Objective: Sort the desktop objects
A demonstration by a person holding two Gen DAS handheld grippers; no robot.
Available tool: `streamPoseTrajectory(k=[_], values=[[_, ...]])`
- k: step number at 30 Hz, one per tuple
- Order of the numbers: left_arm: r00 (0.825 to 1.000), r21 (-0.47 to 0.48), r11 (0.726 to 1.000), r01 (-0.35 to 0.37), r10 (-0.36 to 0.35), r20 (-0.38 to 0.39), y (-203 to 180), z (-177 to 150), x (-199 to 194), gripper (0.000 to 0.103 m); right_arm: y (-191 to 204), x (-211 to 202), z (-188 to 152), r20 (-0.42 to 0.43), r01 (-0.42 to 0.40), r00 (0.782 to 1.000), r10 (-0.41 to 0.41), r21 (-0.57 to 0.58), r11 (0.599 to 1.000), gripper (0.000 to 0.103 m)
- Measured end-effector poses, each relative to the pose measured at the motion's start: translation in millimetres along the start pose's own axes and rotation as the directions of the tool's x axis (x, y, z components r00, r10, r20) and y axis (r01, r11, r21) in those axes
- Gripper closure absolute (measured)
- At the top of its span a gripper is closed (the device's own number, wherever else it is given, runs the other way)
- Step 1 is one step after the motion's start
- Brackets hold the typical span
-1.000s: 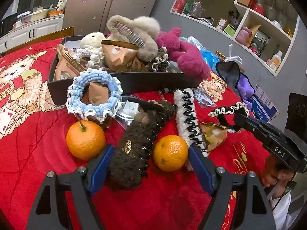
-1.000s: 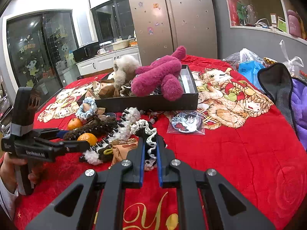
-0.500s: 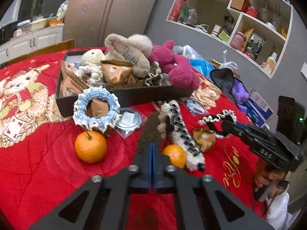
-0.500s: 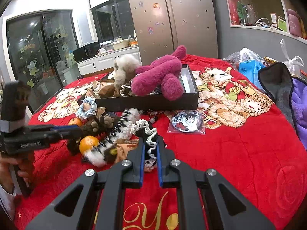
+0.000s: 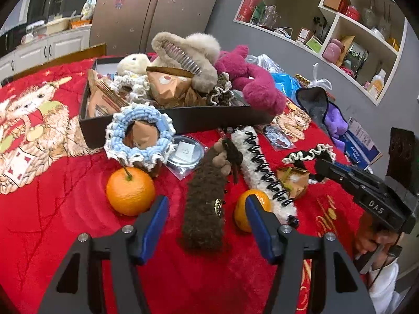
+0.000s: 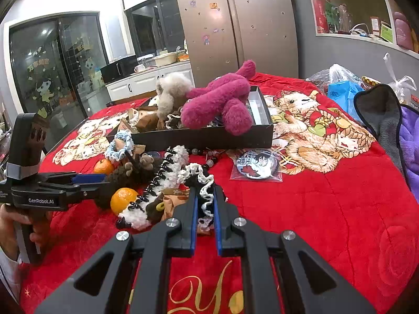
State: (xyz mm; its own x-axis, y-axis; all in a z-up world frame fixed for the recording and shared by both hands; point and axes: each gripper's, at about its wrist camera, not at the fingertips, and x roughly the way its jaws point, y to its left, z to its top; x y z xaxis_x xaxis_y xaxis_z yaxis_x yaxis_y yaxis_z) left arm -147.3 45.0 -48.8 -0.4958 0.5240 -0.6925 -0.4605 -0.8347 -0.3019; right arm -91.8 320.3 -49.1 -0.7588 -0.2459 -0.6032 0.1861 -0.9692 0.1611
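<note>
Red plush cloth (image 5: 52, 222) covers the table, printed with cartoon animals. On it the left gripper (image 5: 204, 209) stands with its blue-padded jaws apart; they have just been opening, and the brown fuzzy hair clip (image 5: 204, 209) lies between them, on the cloth, with neither pad pressing it. 1 orange (image 5: 130, 192) sits just left of the left finger, and a second orange (image 5: 242, 214) shows partly behind the right finger. A white fuzzy clip with black teeth (image 5: 262, 172) lies just beside the brown one, to its right.

The right gripper (image 6: 205, 198) is clenched on a black-and-cream ruffled scrunchie (image 6: 204, 183), which rises between its blue pads. A blue-and-white crocheted scrunchie (image 5: 140, 136) leans against the black box (image 5: 183, 119) behind the clips. That box is heaped with paper packets, a beige fluffy claw clip (image 5: 188, 57) and a magenta plush toy (image 5: 251, 83) hanging over its rim. A round badge in a clear sleeve (image 6: 258, 166) lies on the cloth near the box's front wall.
</note>
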Motion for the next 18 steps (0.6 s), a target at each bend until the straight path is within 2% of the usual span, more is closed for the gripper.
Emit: streamPoseTrajectory(k=[3,4,5,6,7,8,13,18], values=[[1.0,-0.012,1.0,0.0,0.0,0.004,1.3,-0.3,0.0,0.042,0.1,0.7,0.3,-0.004,0.0,1.0,0.0,0.0,1.0,0.092],[1.0,-0.008,1.0,-0.014,0.014,0.007,1.2,-0.1,0.0,0.046,0.2,0.8,0.4,-0.005,0.002,1.0,-0.002,0.0,1.0,0.092],[0.999,0.003,0.999,-0.051,0.051,0.001,0.9,-0.2,1.5,0.051,0.3,0.8,0.3,-0.006,0.001,1.0,-0.001,-0.001,1.0,0.092],[0.995,0.033,0.995,-0.095,0.096,-0.036,-0.6,-1.7,8.0,0.056,0.3,0.9,0.4,-0.006,0.002,1.0,-0.002,0.0,1.0,0.092],[0.996,0.043,0.995,-0.085,0.086,-0.022,-1.9,-3.2,8.2,0.056,0.1,0.8,0.2,-0.006,0.002,1.0,-0.002,0.001,1.0,0.092],[0.995,0.045,0.995,-0.086,0.088,-0.041,-4.1,-3.1,10.1,0.056,0.3,0.8,0.2,-0.007,0.0,1.0,0.0,0.002,1.0,0.092],[0.991,0.094,0.988,-0.123,0.127,-0.046,-14.2,-5.2,15.4,0.058,0.5,1.1,0.4,-0.008,0.002,1.0,-0.002,0.0,1.0,0.092],[0.989,0.097,0.986,-0.133,0.138,-0.046,-15.4,-7.2,17.2,0.059,1.1,1.4,-0.4,-0.008,0.003,1.0,-0.003,-0.002,1.0,0.092]])
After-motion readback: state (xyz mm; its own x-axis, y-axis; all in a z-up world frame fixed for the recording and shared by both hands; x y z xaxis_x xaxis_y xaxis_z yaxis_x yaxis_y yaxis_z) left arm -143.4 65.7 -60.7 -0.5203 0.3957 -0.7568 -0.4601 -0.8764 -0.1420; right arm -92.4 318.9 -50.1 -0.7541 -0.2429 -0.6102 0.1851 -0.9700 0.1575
